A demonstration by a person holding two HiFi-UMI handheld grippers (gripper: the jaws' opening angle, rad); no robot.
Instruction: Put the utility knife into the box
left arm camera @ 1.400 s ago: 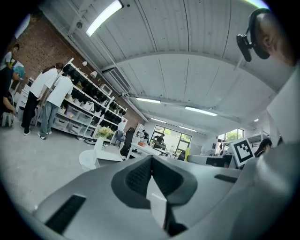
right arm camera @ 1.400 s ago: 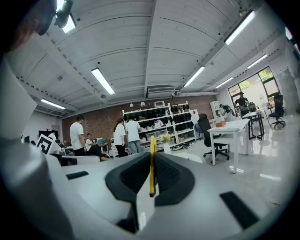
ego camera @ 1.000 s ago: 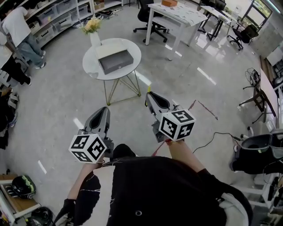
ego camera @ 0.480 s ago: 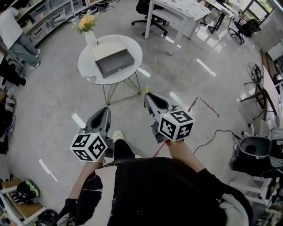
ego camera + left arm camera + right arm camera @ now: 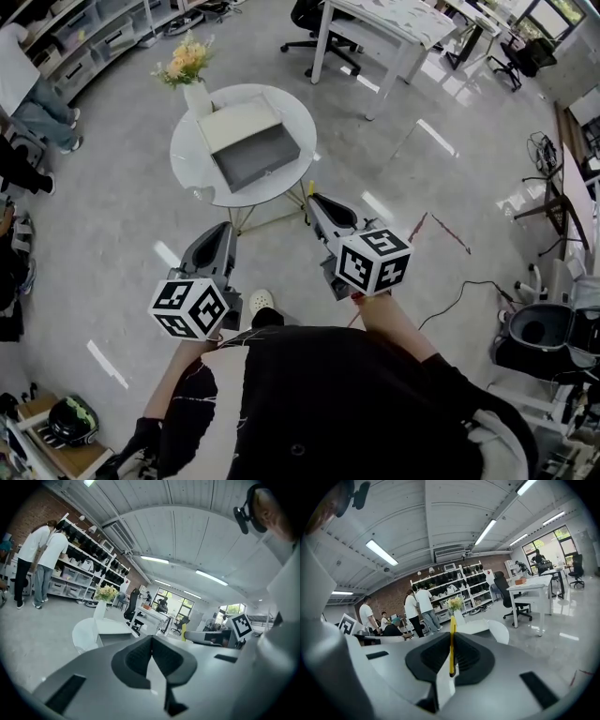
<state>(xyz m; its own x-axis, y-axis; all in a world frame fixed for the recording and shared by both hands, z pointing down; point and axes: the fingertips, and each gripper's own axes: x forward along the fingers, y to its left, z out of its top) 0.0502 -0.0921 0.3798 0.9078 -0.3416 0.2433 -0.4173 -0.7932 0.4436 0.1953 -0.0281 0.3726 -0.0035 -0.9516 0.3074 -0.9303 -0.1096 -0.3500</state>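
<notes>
While box (image 5: 255, 157) sits open on table (image 5: 190, 152), R claw (image 5: 312, 199) pinches utility knife (image 5: 451, 644); L claw (image 5: 224, 232) closed.

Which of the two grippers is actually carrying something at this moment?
The right gripper: a thin yellow utility knife is pinched between its jaws. The left gripper has its jaws together on nothing.

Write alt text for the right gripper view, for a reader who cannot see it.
The right gripper is shut on a thin yellow utility knife that pokes out past its tips. Ahead stands a round white table with a box and a vase of flowers; people stand by shelves behind.
</notes>
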